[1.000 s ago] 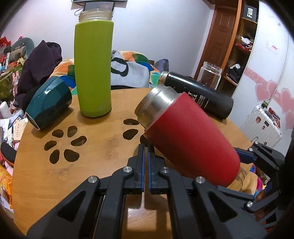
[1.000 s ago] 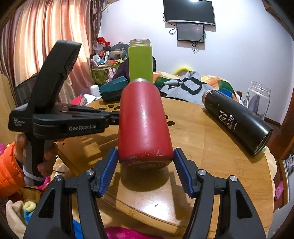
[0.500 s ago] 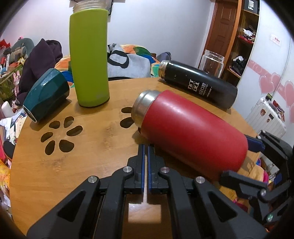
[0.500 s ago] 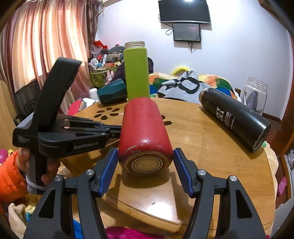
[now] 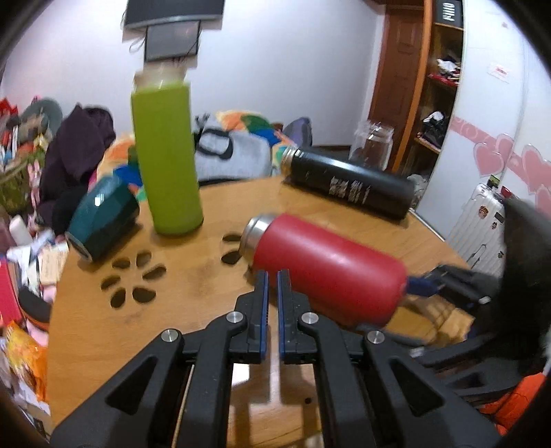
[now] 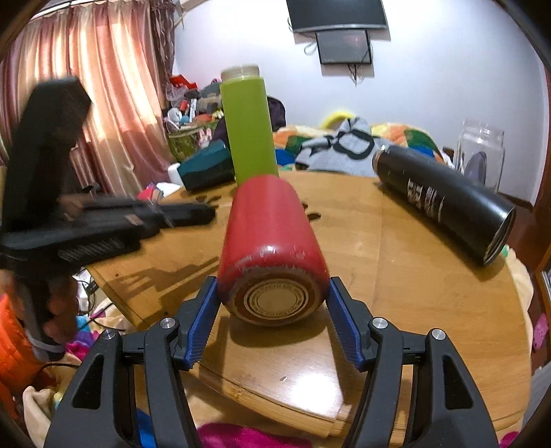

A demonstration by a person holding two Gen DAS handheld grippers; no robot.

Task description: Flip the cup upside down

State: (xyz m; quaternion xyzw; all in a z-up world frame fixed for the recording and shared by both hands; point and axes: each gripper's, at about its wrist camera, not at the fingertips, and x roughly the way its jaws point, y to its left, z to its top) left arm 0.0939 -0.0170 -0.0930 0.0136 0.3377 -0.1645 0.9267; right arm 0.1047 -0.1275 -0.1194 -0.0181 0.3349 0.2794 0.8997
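Lying on its side, the red cup (image 6: 272, 237) – scuffed base, steel rim – sits gripped by the right tool (image 6: 273, 310); left tool (image 5: 271, 286) closed

My right hand-held gripper (image 6: 273, 306) has its blue pads against the base of the red cup (image 6: 272, 248), which lies on its side on the tabletop (image 6: 396, 275), beside the black bottle (image 6: 444, 203).

White lettering on the black bottle (image 6: 444, 203) too blurred to read, box on the shelf (image 5: 446, 13) printed "Fiiio", uncertain
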